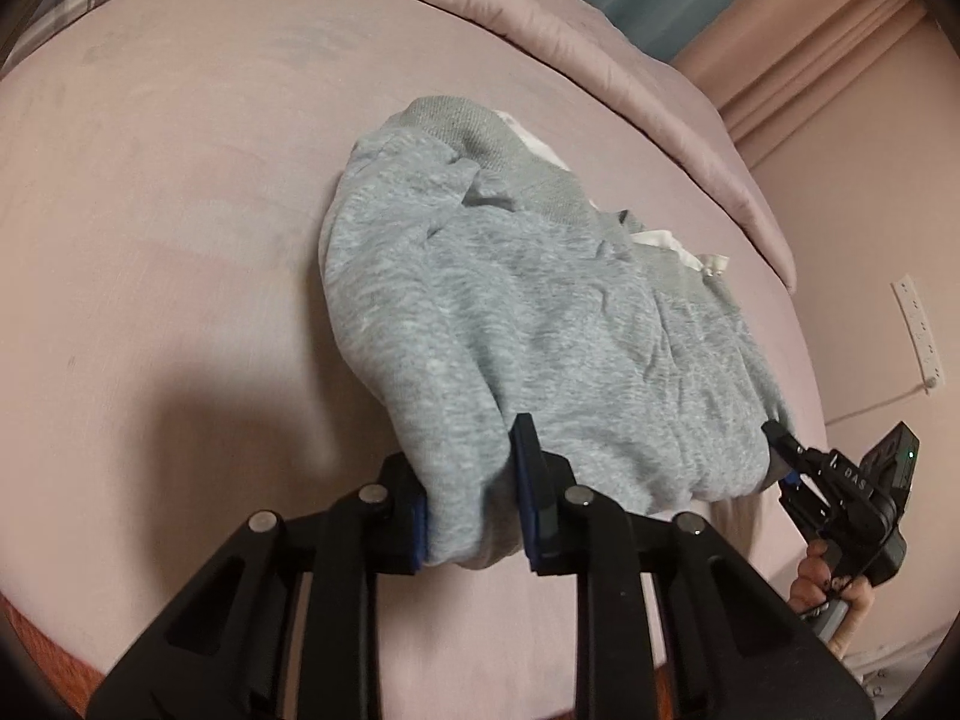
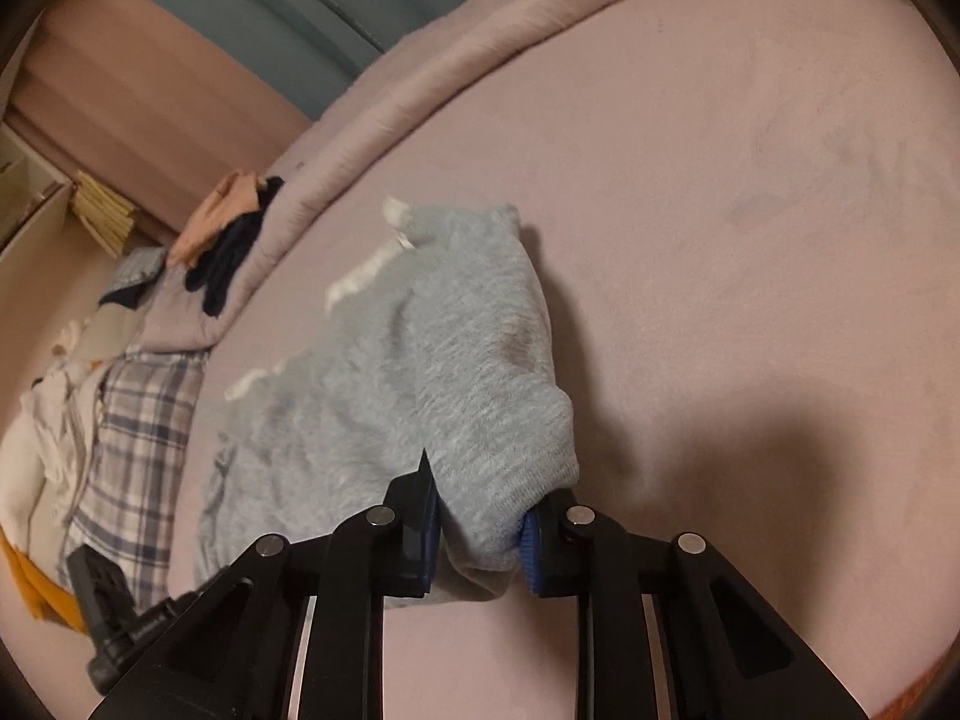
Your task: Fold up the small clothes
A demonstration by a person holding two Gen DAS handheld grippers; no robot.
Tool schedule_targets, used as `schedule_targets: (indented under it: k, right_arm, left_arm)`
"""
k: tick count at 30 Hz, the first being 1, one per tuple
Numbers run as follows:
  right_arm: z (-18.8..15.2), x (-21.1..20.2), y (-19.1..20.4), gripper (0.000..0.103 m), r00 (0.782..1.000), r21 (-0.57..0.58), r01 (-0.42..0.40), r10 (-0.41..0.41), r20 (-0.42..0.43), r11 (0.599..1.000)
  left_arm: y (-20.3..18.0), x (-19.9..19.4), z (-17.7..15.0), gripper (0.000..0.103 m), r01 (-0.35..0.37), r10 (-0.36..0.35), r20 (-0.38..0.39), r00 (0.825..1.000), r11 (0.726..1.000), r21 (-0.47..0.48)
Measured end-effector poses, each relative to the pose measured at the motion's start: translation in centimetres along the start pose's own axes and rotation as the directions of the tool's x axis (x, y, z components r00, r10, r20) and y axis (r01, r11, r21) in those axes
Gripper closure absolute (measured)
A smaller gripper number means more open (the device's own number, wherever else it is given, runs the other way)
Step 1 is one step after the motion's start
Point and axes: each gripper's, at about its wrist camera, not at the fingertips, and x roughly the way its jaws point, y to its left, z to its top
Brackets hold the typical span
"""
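I have the small heather-grey knit sweatshirt (image 1: 528,324) lying on the pale pink plush bed cover (image 1: 180,210), bunched and partly doubled over, its ribbed hem and a white inner lining showing at the far end. Both tools grip its near edge, one at each corner.

My left gripper (image 1: 474,504) has its blue-padded fingers (image 1: 528,480) closed about halfway on a thick roll of the grey fabric, so it is holding cloth rather than empty. My right gripper (image 2: 480,540) likewise pinches a bundled corner between its pads; in the left view it shows as a black tool (image 1: 786,462) clamped on the garment's right edge, with the person's hand (image 1: 828,582) wrapped around the handle below.

To do this fold well, I judge I should lift both corners together at the same height, keep the edge between them taut so the layers do not sag, then carry it forward over the body towards the ribbed hem and lay it down flat. Uneven travel would skew the fold.

Both tools sit low, near the bed, pointing forward and slightly down along the garment, roughly parallel and well apart.
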Motion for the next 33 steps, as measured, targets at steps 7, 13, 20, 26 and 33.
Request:
schedule_targets:
  k: [7,13,20,26,33]
  right_arm:
    - [-0.7,-1.5,-0.2,0.081,1.000,0.006,0.013,-0.013,0.006,1.000]
    - [-0.2,-0.6,3.3,0.082,0.991,-0.106,0.116,-0.109,0.072,0.988]
    - [0.8,-1.6,9.2,0.082,0.983,-0.280,0.126,-0.081,0.165,0.952]
    - [-0.1,-1.6,14.6,0.083,0.984,-0.454,0.092,-0.012,0.175,0.886]
    - [-4.2,0.1,20.7,0.084,0.993,-0.689,0.059,0.030,0.116,0.723]
  left_arm:
    - [0.3,0.5,-2.6,0.077,-0.030,0.031,-0.058,0.998,0.999,0.018]
    - [0.8,1.0,-2.4,0.058,-0.061,0.061,-0.066,0.996,0.998,0.003]
    - [1.9,-2.3,-1.4,0.024,-0.145,0.144,0.030,0.989,0.989,0.026]
    - [3.8,-4.6,-0.5,0.018,-0.166,0.169,0.070,0.983,0.985,-0.043]
    - [5.2,-5.5,-0.4,0.015,-0.179,0.186,0.078,0.979,0.980,-0.088]
